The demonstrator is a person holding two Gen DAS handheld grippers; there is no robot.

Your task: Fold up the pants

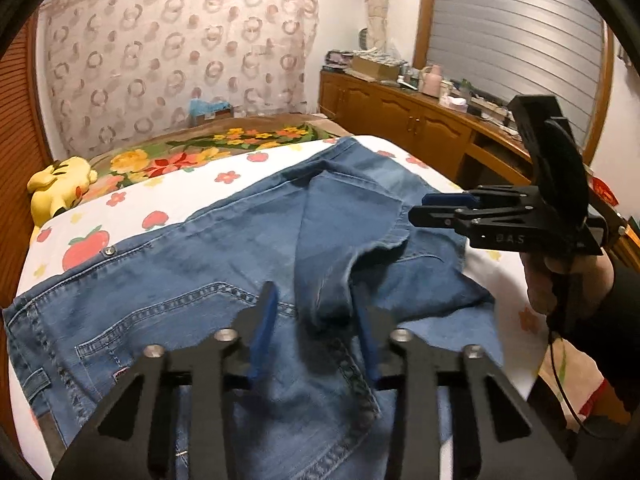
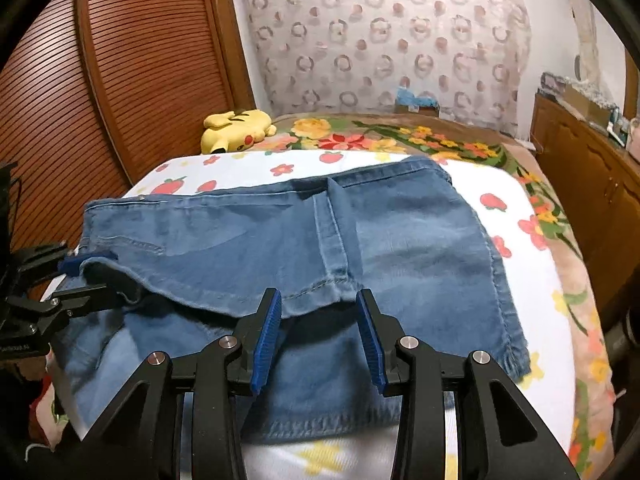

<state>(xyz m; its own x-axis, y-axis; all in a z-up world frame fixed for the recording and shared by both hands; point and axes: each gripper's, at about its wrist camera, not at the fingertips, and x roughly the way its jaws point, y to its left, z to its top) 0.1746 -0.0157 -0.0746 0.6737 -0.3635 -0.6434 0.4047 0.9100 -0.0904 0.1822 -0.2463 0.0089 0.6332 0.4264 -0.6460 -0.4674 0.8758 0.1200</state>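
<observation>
I am working on the jeans (image 2: 280,236), which lie spread across the bed (image 2: 532,280) on its fruit-and-flower sheet, with the yellow plush toy (image 2: 236,128) well beyond them near the headboard end. They are already doubled over: a leg panel is laid back over the seat, and its hem runs crosswise just ahead of my right gripper (image 2: 318,332). That gripper hovers over the near edge of the jeans, fingers spread wide with nothing between them. My left gripper (image 1: 316,340) sits low over the pocket side of the jeans, its fingers also apart, with a raised ridge of denim standing up between them; I cannot tell whether the blue pads touch it, so I count it as not gripped. The next fold, as I judge it, is to take the near edge and carry it over toward the waistband. To do that well I want both grippers to bite the same layer, on either side of the centre seam of the jeans and level with each other, taking all the layers at the edge and not only the top one. The denim is heavy and stiff, so I would lift evenly, keep the edge taut, and flatten that ridge first.
</observation>
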